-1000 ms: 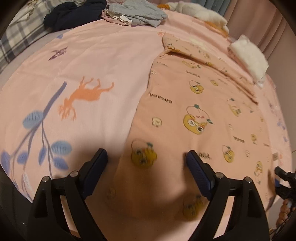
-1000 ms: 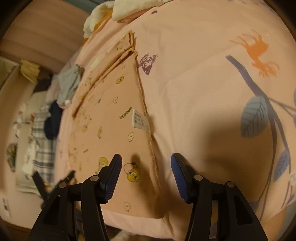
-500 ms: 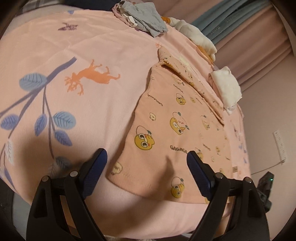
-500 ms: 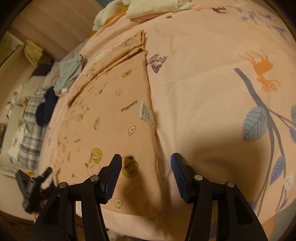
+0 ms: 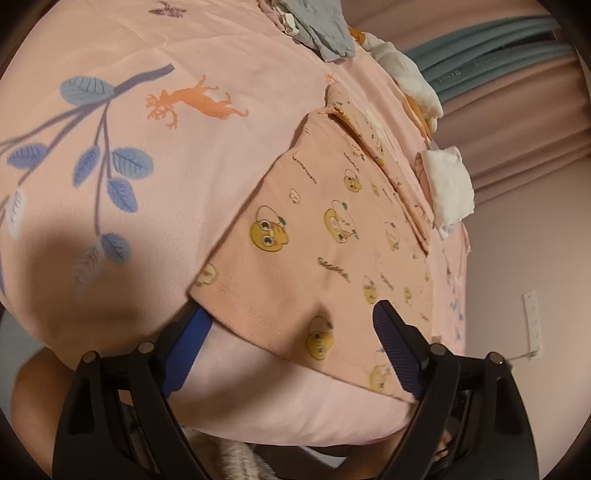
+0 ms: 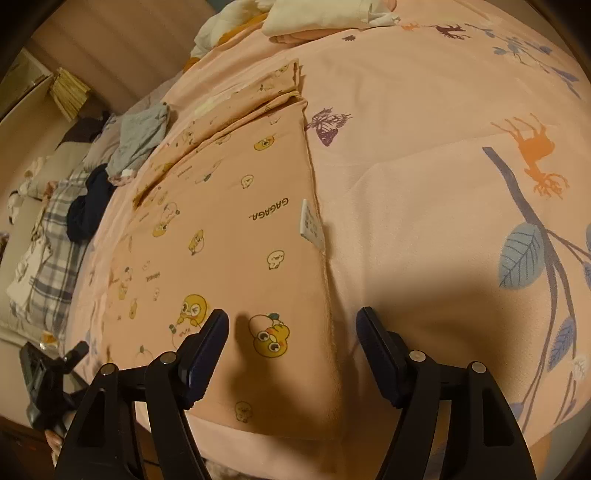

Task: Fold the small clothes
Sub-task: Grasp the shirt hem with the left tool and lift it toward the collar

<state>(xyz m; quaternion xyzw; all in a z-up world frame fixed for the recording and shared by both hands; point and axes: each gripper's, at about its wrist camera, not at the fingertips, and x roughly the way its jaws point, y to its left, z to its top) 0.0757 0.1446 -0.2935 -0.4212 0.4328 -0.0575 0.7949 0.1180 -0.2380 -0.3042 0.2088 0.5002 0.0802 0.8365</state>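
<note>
A peach garment (image 5: 325, 236) printed with yellow cartoon chicks lies flat on the pink bed sheet (image 5: 221, 155), its hem at the near edge of the bed. My left gripper (image 5: 291, 332) is open, its jaws astride the hem's left corner, one finger lower than the cloth edge. In the right wrist view the same garment (image 6: 229, 236) shows with a white care label (image 6: 312, 225) on its right side seam. My right gripper (image 6: 291, 332) is open, just above the garment's near right corner, holding nothing.
Folded white clothes (image 5: 448, 184) and a grey garment (image 5: 325, 33) lie at the far side of the bed. A dark blue garment (image 6: 86, 206) and a plaid blanket (image 6: 48, 266) lie at the left. Curtains (image 5: 517, 92) hang behind.
Both grippers have drawn back toward the near edge of the bed. The left one now reaches the garment's hem corner; the right one sits a little lower over the right corner. Both stay open.
</note>
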